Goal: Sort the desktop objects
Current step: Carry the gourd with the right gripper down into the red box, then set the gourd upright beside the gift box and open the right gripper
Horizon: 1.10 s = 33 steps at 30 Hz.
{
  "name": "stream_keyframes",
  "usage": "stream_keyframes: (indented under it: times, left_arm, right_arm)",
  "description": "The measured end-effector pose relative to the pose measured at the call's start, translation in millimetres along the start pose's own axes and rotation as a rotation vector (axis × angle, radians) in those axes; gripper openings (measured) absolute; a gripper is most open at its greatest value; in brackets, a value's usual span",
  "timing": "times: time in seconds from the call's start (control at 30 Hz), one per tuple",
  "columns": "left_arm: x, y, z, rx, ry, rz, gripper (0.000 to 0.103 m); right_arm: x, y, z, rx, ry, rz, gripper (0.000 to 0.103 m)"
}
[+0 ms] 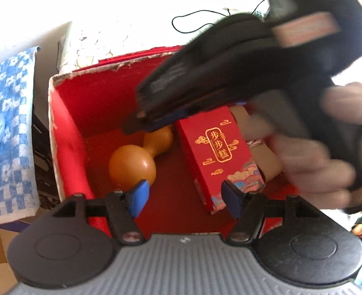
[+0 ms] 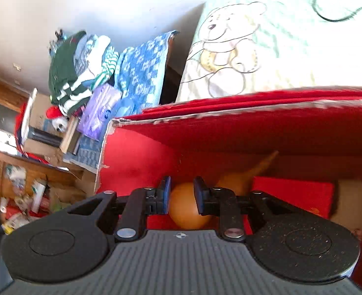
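An open red box [image 1: 68, 132] holds an orange gourd [image 1: 132, 166], a red gift carton with gold characters [image 1: 216, 154] and a brown cardboard box [image 1: 267, 157]. My left gripper [image 1: 184, 198] is open and empty, just above the box's near edge, between gourd and carton. My right gripper [image 2: 181, 195] reaches into the box from the right; in the left wrist view its fingertips [image 1: 136, 123] hang over the gourd's neck. Its jaws stand slightly apart with nothing between them, and the gourd [image 2: 189, 207] lies below.
A blue-and-white patterned towel [image 1: 9, 127] lies left of the box. A bear-print cloth [image 2: 242, 49] and a black cable [image 1: 195, 22] lie behind it. Folded clothes [image 2: 73, 73] and a purple pack [image 2: 100, 113] sit further left, above cluttered wooden shelves [image 2: 28, 167].
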<state>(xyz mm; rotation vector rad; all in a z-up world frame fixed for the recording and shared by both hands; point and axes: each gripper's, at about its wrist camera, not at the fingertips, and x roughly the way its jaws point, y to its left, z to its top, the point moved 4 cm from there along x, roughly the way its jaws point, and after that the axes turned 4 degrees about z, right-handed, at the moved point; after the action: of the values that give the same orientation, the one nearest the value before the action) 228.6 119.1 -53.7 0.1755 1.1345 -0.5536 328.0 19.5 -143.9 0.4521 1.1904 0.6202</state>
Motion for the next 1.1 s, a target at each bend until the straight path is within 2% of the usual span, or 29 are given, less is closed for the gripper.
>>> stream_keyframes:
  times: [0.03,0.17,0.23,0.27,0.3,0.37,0.43,0.5,0.57,0.67,0.77,0.87,0.97,1.03,1.1]
  left_arm:
    - [-4,0,-2,-0.003,-0.005,0.002,0.064]
    - [-11,0,-2,-0.021,-0.021,-0.008,0.067]
    - [-15,-2,-4,-0.013,-0.034,0.015,0.071]
    - [-16,-3,-6,-0.007,-0.043,0.039,0.078]
    - [-17,-2,-7,0.001,-0.055,0.067,0.080]
    - [-17,0,-9,0.003,-0.057,0.083,0.080]
    - [-16,2,-9,-0.007,-0.058,0.071,0.080]
    - [-15,1,-7,-0.008,-0.054,0.065,0.080]
    - [-12,-1,-4,-0.008,-0.052,0.053,0.080]
    - [-2,-6,-4,-0.001,-0.047,0.050,0.083]
    - [2,-10,-2,0.014,-0.053,0.057,0.084]
    - [5,-12,2,0.005,-0.040,0.034,0.083]
    - [14,-12,5,-0.014,-0.005,0.007,0.082]
    - [21,-12,4,-0.038,0.027,-0.043,0.081]
    - [27,-13,3,-0.047,0.045,-0.058,0.080]
  right_arm:
    - [7,-1,2,-0.002,0.010,-0.004,0.024]
    - [46,6,14,-0.017,0.099,0.005,0.025]
    - [58,7,12,-0.035,0.150,-0.007,0.026]
    - [63,7,9,-0.038,0.183,-0.005,0.026]
    - [67,8,5,-0.040,0.223,0.010,0.026]
    - [71,12,-1,-0.055,0.301,0.048,0.026]
    - [68,16,-7,-0.107,0.348,0.051,0.026]
    - [65,17,-14,-0.153,0.406,0.046,0.031]
    - [62,14,-20,-0.174,0.444,0.030,0.025]
    - [53,11,-20,-0.188,0.432,0.017,0.026]
    - [41,7,-15,-0.165,0.389,0.063,0.035]
    - [32,0,-11,-0.123,0.334,0.078,0.035]
    - [22,-9,-6,-0.068,0.277,0.056,0.035]
    - [16,-14,-7,-0.044,0.273,0.062,0.033]
    - [20,-12,-3,-0.033,0.271,0.069,0.032]
